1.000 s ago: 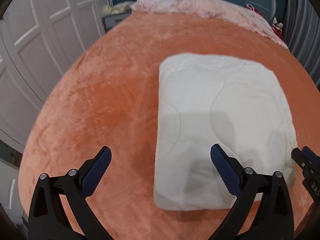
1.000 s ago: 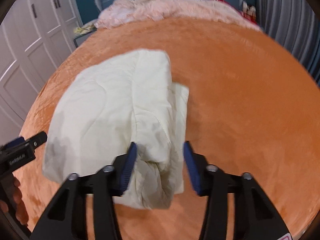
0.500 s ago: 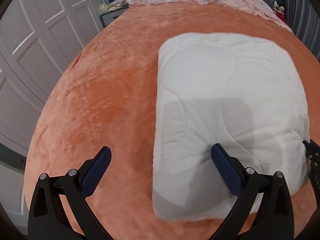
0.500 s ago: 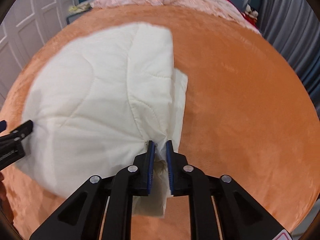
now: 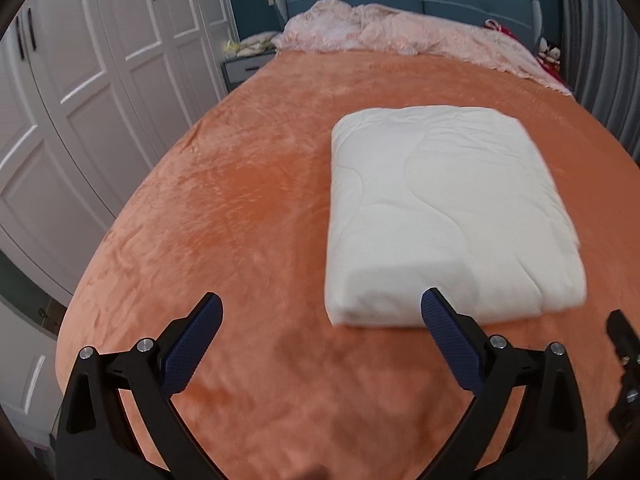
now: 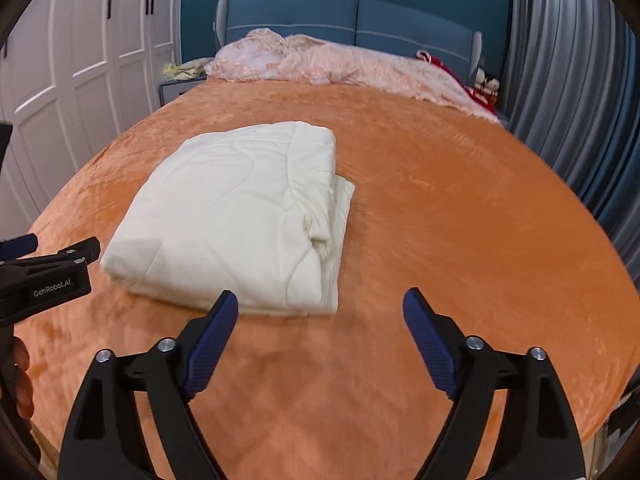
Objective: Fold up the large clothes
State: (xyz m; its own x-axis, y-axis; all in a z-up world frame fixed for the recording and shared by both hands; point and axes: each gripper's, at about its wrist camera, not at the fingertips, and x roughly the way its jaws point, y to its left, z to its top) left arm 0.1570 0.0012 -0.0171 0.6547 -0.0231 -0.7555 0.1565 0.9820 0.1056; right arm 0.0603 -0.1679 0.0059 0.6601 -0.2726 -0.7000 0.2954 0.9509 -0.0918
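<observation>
A folded cream quilted piece (image 5: 444, 212) lies flat as a thick rectangle on the orange bed cover (image 5: 248, 216). In the right wrist view it (image 6: 236, 220) shows stacked folded layers along its right edge. My left gripper (image 5: 320, 340) is open and empty, held back from the bundle's near edge. My right gripper (image 6: 320, 328) is open and empty, just short of the bundle's near right corner. The left gripper also shows at the left edge of the right wrist view (image 6: 48, 268).
A crumpled pink blanket (image 6: 328, 64) lies along the blue headboard (image 6: 352, 20). White wardrobe doors (image 5: 80, 92) stand to the left, with a nightstand (image 5: 244, 66) beside the bed. Grey curtains (image 6: 576, 92) hang on the right.
My right gripper let go of the bundle's corner, opened wide and pulled back. Both grippers drew away toward the foot of the bed. The bundle now lies flat.
</observation>
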